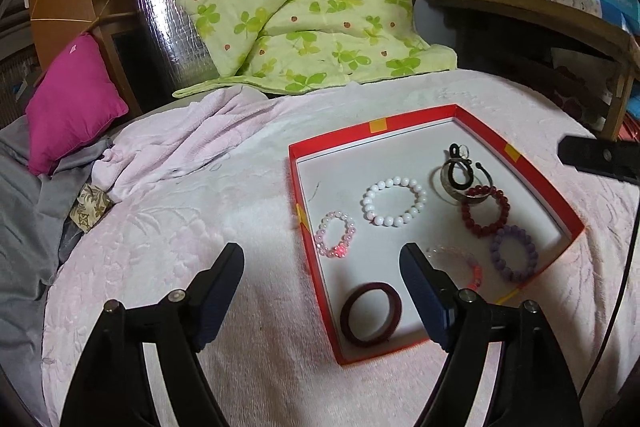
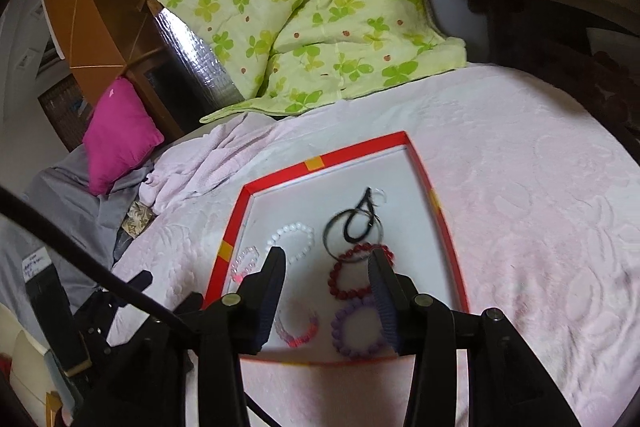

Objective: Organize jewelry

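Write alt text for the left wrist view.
A shallow red box on a pink bedspread holds bracelets: white beaded, dark red beaded, purple and a maroon bangle. The open, empty left gripper hovers at its near edge.

We see a bed (image 1: 240, 187) covered with a pale pink blanket (image 2: 520, 207). On it lies a shallow red box (image 1: 404, 125), a green clover-print quilt (image 1: 300, 7) at the far end, a magenta cushion (image 1: 72, 99) and crumpled grey cloth (image 1: 24, 211) at the left.
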The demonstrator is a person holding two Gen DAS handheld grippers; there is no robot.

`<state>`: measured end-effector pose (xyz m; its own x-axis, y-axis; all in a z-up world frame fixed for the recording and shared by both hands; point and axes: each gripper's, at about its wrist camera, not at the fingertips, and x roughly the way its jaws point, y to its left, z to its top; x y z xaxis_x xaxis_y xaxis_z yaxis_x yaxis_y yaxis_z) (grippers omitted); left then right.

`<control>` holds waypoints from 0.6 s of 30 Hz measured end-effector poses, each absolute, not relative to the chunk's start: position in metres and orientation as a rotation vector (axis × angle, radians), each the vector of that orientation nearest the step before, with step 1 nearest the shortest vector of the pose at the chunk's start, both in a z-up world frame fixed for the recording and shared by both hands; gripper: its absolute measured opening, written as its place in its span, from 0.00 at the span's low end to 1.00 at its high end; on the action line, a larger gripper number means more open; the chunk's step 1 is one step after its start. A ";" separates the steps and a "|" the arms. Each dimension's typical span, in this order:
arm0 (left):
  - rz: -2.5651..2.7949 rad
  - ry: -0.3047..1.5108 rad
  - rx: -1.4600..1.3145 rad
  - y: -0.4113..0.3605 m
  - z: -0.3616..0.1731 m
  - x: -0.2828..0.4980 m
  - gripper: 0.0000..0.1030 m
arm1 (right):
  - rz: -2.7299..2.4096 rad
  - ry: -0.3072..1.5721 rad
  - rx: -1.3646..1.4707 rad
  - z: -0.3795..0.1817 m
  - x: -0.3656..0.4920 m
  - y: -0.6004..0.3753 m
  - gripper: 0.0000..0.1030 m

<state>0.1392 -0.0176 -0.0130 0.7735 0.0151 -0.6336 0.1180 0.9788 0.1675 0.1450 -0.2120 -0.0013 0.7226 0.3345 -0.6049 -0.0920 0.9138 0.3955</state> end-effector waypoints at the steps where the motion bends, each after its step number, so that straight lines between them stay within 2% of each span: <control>1: -0.058 0.684 0.197 -0.018 -0.011 0.136 0.78 | 0.238 0.729 0.351 -0.001 0.141 -0.214 0.45; 18: 0.006 0.627 0.134 -0.011 0.020 0.055 0.82 | 0.161 0.610 0.218 0.016 0.051 -0.218 0.47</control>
